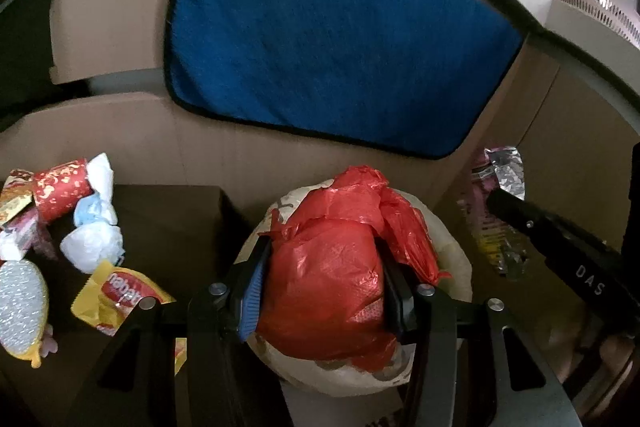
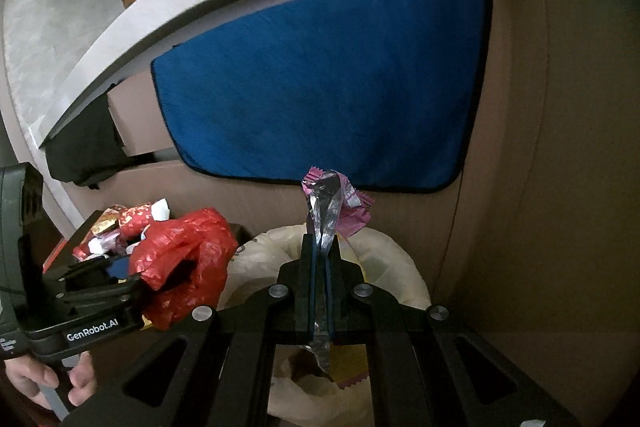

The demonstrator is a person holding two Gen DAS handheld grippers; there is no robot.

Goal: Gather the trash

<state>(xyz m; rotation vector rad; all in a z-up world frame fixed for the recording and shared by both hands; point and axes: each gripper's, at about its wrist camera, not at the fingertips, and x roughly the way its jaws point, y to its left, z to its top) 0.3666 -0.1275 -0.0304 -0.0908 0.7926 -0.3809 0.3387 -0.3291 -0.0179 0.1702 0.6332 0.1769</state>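
Our left hand-held gripper [image 1: 320, 291] is clamped on a crumpled red plastic bag [image 1: 328, 267], directly above the pale trash bag's [image 1: 452, 251] mouth; the right hand-held gripper [image 2: 320, 259] pinches a foil wrapper [image 2: 328, 203] there too. We should lower both inside before letting go. More litter [image 1: 80, 227] lies left.
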